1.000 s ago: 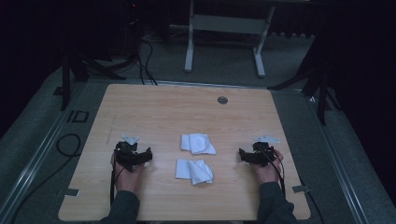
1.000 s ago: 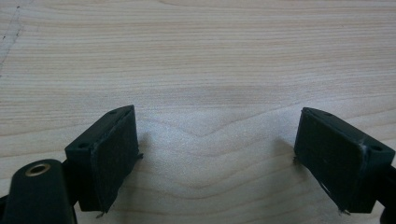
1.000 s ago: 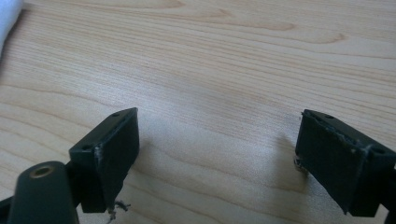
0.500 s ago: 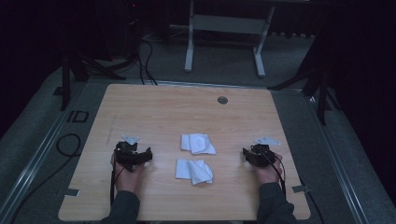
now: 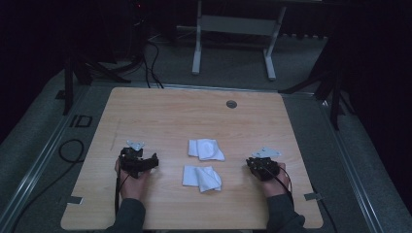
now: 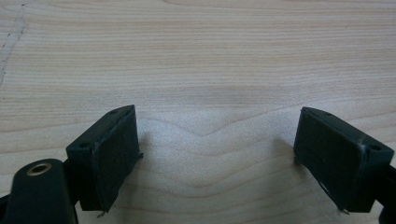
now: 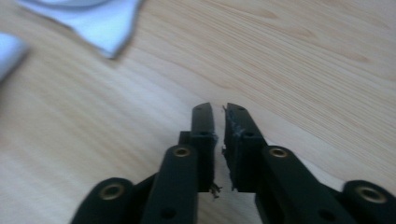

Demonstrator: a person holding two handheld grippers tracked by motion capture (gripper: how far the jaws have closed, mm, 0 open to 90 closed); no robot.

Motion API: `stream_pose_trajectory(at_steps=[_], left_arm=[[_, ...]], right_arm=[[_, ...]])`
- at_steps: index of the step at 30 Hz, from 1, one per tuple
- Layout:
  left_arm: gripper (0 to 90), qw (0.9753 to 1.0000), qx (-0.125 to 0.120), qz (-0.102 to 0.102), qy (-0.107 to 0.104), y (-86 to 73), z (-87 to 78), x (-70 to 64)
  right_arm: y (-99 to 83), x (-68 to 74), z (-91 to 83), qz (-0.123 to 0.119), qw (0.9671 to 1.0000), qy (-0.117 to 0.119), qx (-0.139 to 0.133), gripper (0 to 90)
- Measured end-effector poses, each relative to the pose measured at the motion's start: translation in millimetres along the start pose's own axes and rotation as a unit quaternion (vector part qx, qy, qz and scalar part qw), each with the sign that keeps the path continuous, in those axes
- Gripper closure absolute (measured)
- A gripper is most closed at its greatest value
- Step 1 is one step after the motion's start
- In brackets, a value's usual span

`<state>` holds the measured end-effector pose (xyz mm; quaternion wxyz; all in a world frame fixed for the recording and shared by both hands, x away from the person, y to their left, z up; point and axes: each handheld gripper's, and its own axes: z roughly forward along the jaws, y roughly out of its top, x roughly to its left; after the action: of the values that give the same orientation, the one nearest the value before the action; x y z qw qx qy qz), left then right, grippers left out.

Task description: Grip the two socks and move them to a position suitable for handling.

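While two folded white cloths (image 5: pixel 206 149) (image 5: pixel 202 178) lie midway along the table's near edge, we hold our left gripper (image 6: pixel 217 154) spread wide over bare wood and our right gripper (image 7: pixel 218 140) nearly closed on nothing. We judge the cloth corner safest to pinch low. The wooden table (image 5: pixel 160 111) stands in a dark room.

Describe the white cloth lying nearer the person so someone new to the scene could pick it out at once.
Start at the wooden table and look to its middle, between the two hand-held grippers, where two white cloths lie one behind the other. The one meant is the nearer cloth, closest to the person's edge. Its neighbour, the farther cloth, lies just beyond it toward the table's far side.
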<state>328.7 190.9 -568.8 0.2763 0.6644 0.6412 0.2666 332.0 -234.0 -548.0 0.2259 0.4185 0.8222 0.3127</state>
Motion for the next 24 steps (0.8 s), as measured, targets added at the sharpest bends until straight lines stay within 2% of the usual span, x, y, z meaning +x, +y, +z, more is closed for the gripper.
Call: stream_pose_trajectory(at_steps=[4, 8, 9, 10, 16, 20, 24], left_arm=[[14.1, 1.0000, -0.001, -0.004, 0.004, -1.1, -1.1, -1.0], [14.0, 1.0000, 0.000, -0.002, 0.002, -1.9, -2.0, -1.3], [14.0, 1.0000, 0.000, -0.002, 0.002, -1.9, -2.0, -1.3], [14.0, 1.0000, 0.000, 0.002, -0.001, -2.9, -2.9, -1.2], [14.1, 1.0000, -0.001, 0.004, -0.003, -3.5, -3.4, -1.0], [15.5, 0.9999, -0.003, 0.007, -0.007, -4.0, -4.1, -1.1], [18.9, 0.9998, -0.006, 0.014, -0.015, -4.3, -5.1, -1.6]], right_arm=[[3.8, 11.8, -4.4, -0.026, 0.9995, 0.015, -0.002, 87.9], [8.0, 25.6, -8.2, -0.040, 0.9984, 0.040, -0.008, 88.2], [8.0, 25.6, -8.2, -0.040, 0.9984, 0.040, -0.008, 88.2], [10.1, 33.2, -8.8, -0.046, 0.9973, 0.057, -0.011, 88.2], [17.1, 62.7, -8.5, -0.070, 0.9921, 0.102, -0.018, 85.7], [19.5, 77.6, -7.4, -0.092, 0.9887, 0.117, -0.014, 85.3], [19.6, 82.3, -6.7, -0.098, 0.9871, 0.126, -0.010, 84.9]])
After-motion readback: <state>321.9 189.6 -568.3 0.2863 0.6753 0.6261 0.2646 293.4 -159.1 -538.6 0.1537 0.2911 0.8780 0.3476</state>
